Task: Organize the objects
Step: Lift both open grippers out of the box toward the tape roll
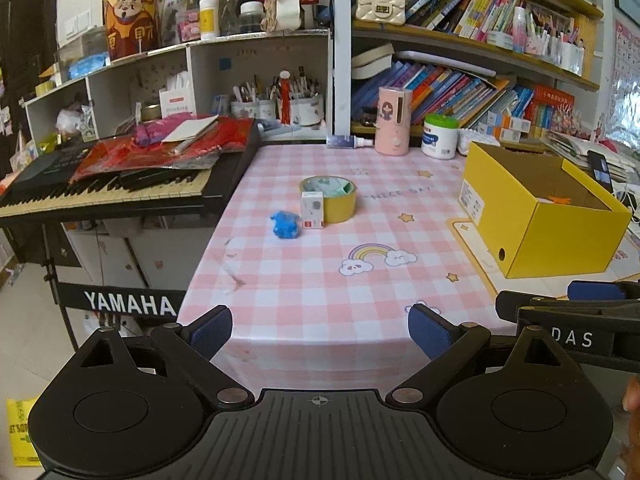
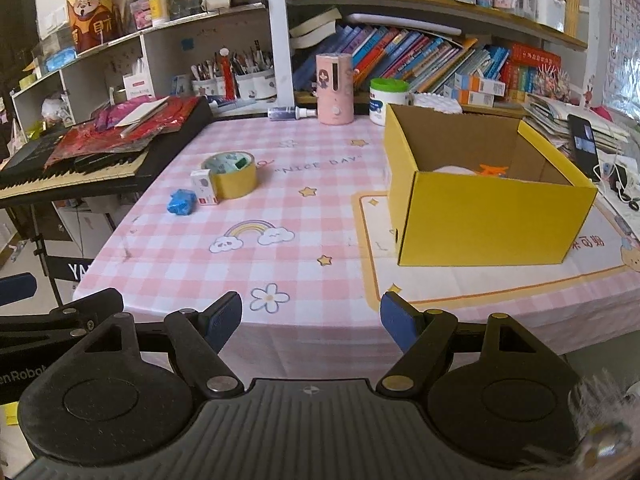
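Both my grippers hang at the worktop's (image 2: 304,280) near edge with jaws spread and nothing between them: left gripper (image 1: 320,330), right gripper (image 2: 311,322). From my right jaws, the tape roll (image 2: 232,176), small white box (image 2: 205,187) and blue toy (image 2: 182,202) cluster touching at eleven o'clock, well apart. The yellow box (image 2: 492,216) sits open at one o'clock.

A Yamaha keyboard (image 1: 120,188) stands left of the checked tablecloth (image 1: 312,264); bookshelves (image 1: 472,40) behind.
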{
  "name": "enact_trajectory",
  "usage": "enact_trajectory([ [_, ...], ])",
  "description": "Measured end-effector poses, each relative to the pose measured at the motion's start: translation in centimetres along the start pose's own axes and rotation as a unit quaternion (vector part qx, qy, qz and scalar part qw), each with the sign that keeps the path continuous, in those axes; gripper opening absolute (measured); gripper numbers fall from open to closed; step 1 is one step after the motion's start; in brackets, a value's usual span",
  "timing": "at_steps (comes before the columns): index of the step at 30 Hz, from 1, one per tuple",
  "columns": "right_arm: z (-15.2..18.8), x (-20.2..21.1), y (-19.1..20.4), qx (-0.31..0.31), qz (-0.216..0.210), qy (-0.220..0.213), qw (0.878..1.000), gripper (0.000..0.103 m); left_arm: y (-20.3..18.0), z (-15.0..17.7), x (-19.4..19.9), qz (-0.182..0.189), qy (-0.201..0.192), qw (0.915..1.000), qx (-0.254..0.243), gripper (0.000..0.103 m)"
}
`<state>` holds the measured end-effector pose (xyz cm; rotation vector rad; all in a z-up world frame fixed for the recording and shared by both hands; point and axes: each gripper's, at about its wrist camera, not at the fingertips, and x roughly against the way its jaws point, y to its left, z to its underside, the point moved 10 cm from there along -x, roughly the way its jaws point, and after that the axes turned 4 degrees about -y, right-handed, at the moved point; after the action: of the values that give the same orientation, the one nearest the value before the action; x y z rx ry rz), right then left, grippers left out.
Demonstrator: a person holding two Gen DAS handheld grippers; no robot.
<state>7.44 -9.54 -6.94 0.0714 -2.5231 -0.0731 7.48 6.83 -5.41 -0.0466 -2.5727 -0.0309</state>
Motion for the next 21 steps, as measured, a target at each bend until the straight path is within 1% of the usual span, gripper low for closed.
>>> enact_trajectory([
  [5, 0.0, 0.1, 0.8, 0.006, 0.002, -0.001, 1.000, 0.075, 0.3, 0.1, -0.4, 0.004, 0.005, 1.0000, 0.002, 0.097],
  [12, -0.4, -0.5, 0.7, 0.012, 0.010, -0.001, 1.000, 0.075, 0.4, 0.0, -1.6, 0.002, 0.010, 0.9999, 0.008, 0.097],
  [16, -0.8, -1.6, 0.7, 0.016, 0.006, 0.002, 1.000, 0.075, 0.5, -0.2, -2.8, -0.001, 0.014, 0.9998, 0.011, 0.096],
  [21, -1.7, -4.4, 1.5, 0.023, -0.011, 0.014, 1.000, 0.075, 1.6, -1.0, -4.9, -0.021, 0.021, 0.9994, 0.019, 0.095],
])
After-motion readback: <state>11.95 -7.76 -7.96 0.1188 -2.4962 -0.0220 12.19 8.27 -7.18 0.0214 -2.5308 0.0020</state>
